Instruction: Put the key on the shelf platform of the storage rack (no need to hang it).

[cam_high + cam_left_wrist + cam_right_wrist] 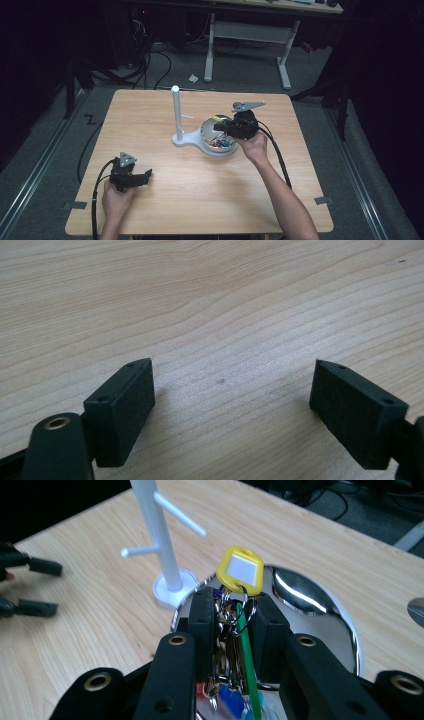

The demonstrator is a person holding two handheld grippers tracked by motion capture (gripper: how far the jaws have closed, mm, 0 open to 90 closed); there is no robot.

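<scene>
Right gripper view: right gripper (232, 617) clamped on key bunch (231, 645) with yellow tag (241, 571), over steel bowl (320, 612). Left gripper (232, 405) wide open, empty.

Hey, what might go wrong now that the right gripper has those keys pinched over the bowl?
The right gripper holds a tangled key bunch, so the green tag could slip back into the metal bowl. The yellow tag dangles free and may snag the white stand's pegs.
</scene>
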